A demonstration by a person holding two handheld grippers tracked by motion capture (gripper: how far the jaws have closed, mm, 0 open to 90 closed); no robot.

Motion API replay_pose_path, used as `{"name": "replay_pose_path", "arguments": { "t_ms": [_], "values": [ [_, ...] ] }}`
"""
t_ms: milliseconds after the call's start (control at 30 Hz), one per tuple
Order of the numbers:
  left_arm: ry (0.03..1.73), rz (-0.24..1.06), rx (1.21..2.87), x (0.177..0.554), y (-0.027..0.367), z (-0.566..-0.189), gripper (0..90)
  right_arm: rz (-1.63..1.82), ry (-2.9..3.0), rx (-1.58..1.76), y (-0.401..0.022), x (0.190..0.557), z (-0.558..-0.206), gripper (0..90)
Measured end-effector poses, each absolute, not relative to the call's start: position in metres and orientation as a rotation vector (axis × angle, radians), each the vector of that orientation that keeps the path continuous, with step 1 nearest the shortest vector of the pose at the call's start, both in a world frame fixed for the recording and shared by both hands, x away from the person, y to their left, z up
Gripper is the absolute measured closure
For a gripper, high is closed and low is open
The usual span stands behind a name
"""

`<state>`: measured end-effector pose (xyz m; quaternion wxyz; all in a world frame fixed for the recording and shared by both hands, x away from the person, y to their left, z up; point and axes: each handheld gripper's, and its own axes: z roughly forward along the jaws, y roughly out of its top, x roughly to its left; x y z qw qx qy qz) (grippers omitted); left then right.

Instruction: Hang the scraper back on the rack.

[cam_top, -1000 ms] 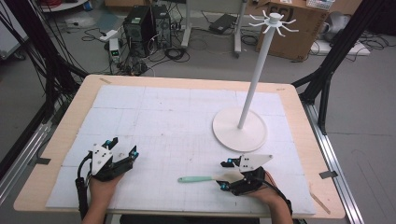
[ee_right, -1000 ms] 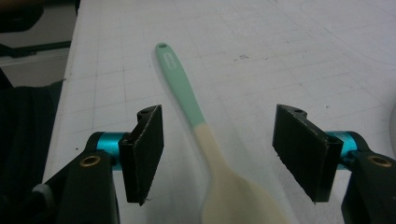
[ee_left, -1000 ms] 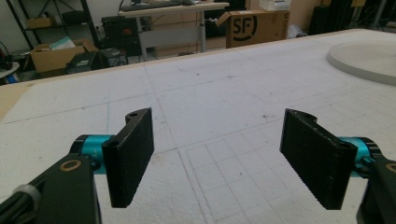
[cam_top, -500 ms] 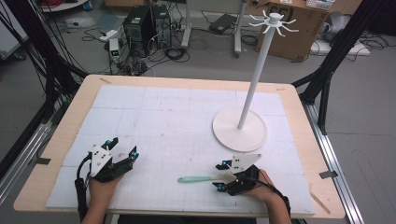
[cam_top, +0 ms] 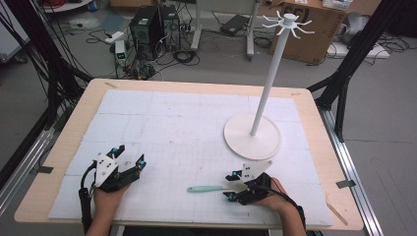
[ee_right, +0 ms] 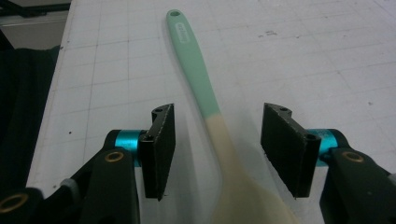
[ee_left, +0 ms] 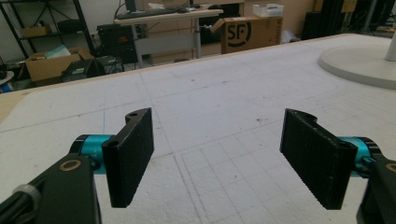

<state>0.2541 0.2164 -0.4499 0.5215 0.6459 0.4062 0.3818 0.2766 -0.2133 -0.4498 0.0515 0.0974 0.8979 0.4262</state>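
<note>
The right gripper (ee_right: 217, 149) is closing its still-parted jaws around the spoon (ee_right: 205, 98), lying lower centre in the high view, pads not touching. The left gripper (ee_left: 224, 158) is gaping empty.

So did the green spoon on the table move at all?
No. The spoon lies at the same spot on the white mat, left of the stand's round base. The right gripper has just been closing around it, fingers not touching yet.

Spoon (ee_right: 210, 93) bowel end cut off by bottom edge in right gripper view. In high view, bowl hidden under right gripper (cam_top: 235, 186); stand base (ee_left: 359, 65) cropped at right edge.
</note>
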Motion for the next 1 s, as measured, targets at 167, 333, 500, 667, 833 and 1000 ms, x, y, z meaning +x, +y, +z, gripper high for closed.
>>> {"name": "replay_pose_path", "arguments": {
  "t_ms": [167, 333, 500, 667, 833, 1000],
  "values": [
    [0.972, 0.916, 1.549, 0.2541, 0.2163, -0.4499, 26.5, 1.275, 2.752, 0.3, -0.2118, 0.277, -0.4505, 50.9],
    [0.971, 0.917, 1.55, 0.2539, 0.2162, -0.4499, 26.5, 1.283, 2.752, 0.314, -0.2125, 0.278, -0.4506, 55.7],
    [0.971, 0.916, 1.55, 0.2539, 0.2162, -0.4499, 26.5, 1.287, 2.749, 0.343, -0.2135, 0.2786, -0.4504, 63.2],
    [0.971, 0.915, 1.549, 0.2539, 0.2163, -0.4499, 26.5, 1.284, 2.752, 0.346, -0.2137, 0.2786, -0.4502, 65.4],
    [0.971, 0.916, 1.55, 0.254, 0.2162, -0.4499, 26.6, 1.289, 2.755, 0.341, -0.2139, 0.2787, -0.4502, 71.4],
    [0.971, 0.915, 1.55, 0.2541, 0.2162, -0.4499, 26.6, 1.29, 2.757, 0.356, -0.2142, 0.2781, -0.4502, 77.2]
  ]
}}
